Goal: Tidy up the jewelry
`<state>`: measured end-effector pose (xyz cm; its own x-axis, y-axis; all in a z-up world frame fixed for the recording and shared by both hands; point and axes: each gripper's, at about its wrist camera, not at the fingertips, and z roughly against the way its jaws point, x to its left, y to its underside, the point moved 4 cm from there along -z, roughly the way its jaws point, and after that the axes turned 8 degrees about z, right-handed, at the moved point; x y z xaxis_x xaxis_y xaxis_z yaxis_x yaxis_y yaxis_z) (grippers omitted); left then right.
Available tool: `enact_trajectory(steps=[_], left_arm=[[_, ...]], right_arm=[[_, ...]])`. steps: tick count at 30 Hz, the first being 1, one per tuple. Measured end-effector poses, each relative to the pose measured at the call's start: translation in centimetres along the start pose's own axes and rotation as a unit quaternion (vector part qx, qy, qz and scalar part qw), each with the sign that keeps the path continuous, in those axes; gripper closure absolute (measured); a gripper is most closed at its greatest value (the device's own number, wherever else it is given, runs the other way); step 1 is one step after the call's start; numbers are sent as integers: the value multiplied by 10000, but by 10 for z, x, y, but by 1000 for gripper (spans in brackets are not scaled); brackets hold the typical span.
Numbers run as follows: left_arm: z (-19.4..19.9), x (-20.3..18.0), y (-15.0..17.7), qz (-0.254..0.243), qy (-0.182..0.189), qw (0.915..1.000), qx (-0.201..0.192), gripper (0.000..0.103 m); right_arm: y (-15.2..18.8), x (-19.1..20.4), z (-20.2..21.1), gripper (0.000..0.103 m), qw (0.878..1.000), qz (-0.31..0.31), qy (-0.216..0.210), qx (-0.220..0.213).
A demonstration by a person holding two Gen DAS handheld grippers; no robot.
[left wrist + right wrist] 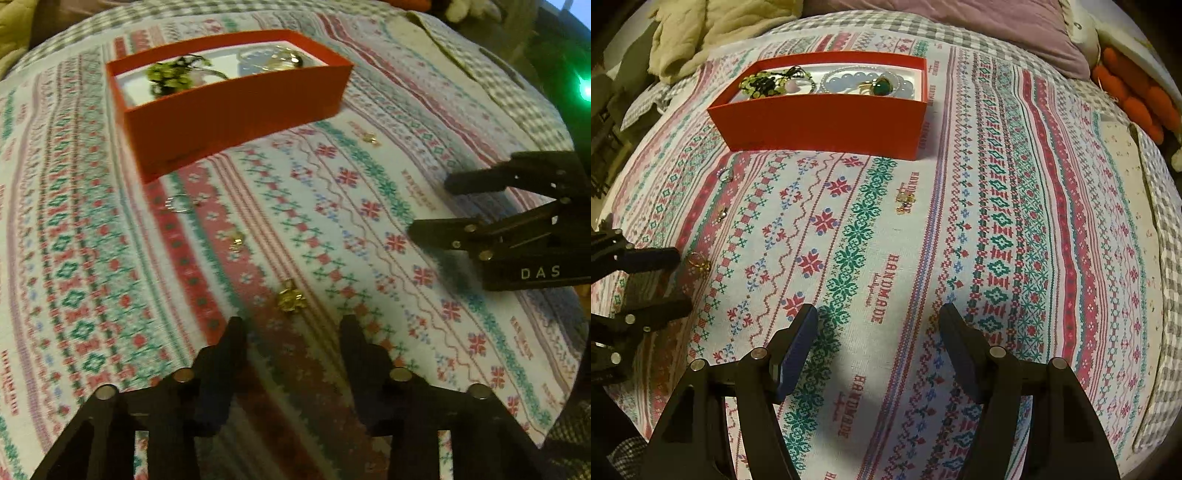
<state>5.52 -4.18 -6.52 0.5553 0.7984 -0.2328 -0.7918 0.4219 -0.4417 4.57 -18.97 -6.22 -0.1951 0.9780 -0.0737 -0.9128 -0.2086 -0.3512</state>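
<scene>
Left wrist view: a small gold ring [291, 298] lies on the patterned cloth just ahead of the left hand-held gripper [293, 325], whose jaws stand partly apart with nothing pressed between them.

The ring sits on a red stripe of the cloth [332, 229], near the fingertips but not touched by them. Farther along the same stripe lie a gold trinket [236, 240] and a silver ring [179, 204], the latter just beside the red box [236, 118]. The box holds a green beaded piece [768, 84], pale blue beads [842, 82] and a green-stone ring [881, 86]. Another gold piece [905, 201] lies well apart on the cloth. The right hand-held gripper [879, 325] hovers with jaws wide and empty, above the woven "HANDMADE" lettering.
</scene>
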Motion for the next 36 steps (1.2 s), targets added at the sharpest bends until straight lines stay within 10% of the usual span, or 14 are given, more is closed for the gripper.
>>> enact_trajectory(steps=[12, 33, 36], left_arm=[[-13, -1, -13, 177, -58, 9998, -76, 103], [19, 38, 2, 351, 79, 9991, -208, 103], [12, 30, 2, 212, 89, 9997, -111, 77]], right_arm=[[-1, -9, 7, 33, 9995, -201, -202, -110], [-22, 0, 6, 33, 9981, -166, -460, -370], [-27, 15, 7, 36, 9974, 22, -572, -449]])
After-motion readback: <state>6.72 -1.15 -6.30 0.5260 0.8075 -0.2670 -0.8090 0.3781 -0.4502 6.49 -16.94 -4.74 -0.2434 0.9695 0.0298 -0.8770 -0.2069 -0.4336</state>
